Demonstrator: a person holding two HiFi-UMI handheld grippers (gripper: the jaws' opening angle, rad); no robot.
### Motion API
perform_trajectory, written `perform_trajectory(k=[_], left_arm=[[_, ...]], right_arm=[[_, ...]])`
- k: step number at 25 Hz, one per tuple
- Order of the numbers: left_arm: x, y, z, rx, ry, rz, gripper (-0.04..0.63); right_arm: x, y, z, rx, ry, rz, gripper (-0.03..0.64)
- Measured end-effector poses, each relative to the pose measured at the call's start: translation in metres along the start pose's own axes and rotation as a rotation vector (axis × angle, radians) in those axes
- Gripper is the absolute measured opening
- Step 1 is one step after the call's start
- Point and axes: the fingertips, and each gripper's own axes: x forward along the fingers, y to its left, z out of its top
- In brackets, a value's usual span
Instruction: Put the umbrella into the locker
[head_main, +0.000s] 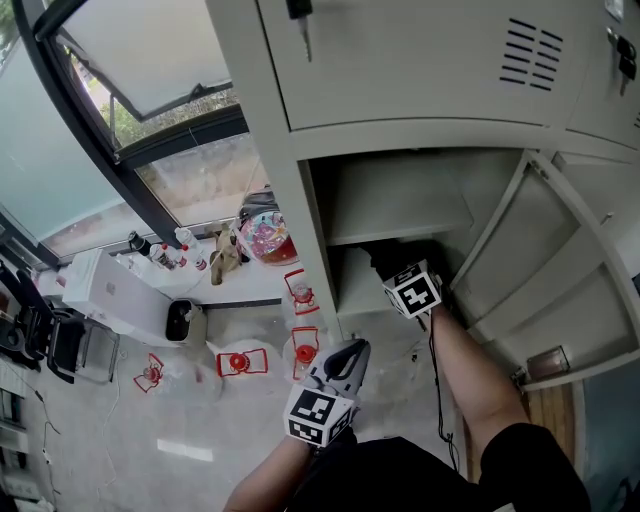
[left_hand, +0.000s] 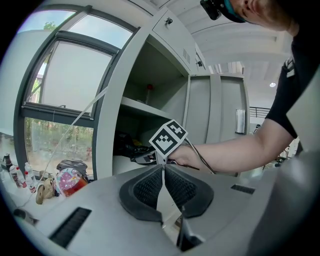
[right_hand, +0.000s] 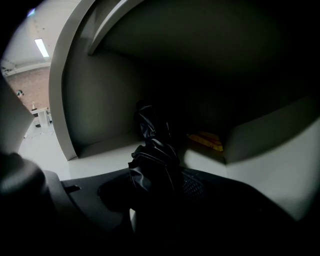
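Note:
The grey locker (head_main: 300, 200) stands open. My right gripper (head_main: 398, 278) reaches into its lower compartment, its marker cube (head_main: 413, 291) at the opening. It is shut on the black folded umbrella (right_hand: 152, 160), whose crumpled fabric fills the gap between the jaws and points toward the dark back wall. From the head view only a dark bit of the umbrella (head_main: 383, 260) shows inside. The left gripper view shows the umbrella (left_hand: 131, 150) over the compartment floor. My left gripper (head_main: 348, 352) hangs outside, low before the locker, jaws shut (left_hand: 163, 172) on nothing.
The locker door (head_main: 560, 260) swings open to the right. A shelf (head_main: 400, 215) roofs the lower compartment. A yellow thing (right_hand: 205, 141) lies at its back. On the floor to the left are red-trimmed items (head_main: 302, 345), a white box (head_main: 115, 295) and a colourful bag (head_main: 265, 240).

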Motion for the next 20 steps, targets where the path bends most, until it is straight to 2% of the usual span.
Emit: perform_trajectory(k=[11, 20], left_arm=[[0.0012, -0.0008, -0.0001, -0.001, -0.001, 0.002, 0.028], [-0.0018, -0.0057, 0.0007, 0.004, -0.004, -0.001, 0.028]], right_arm=[[0.0078, 0.0001, -0.0013, -0.048, 0.010, -0.018, 0.273], [0.0044, -0.0010, -0.0002, -0.068, -0.018, -0.050, 0.328]])
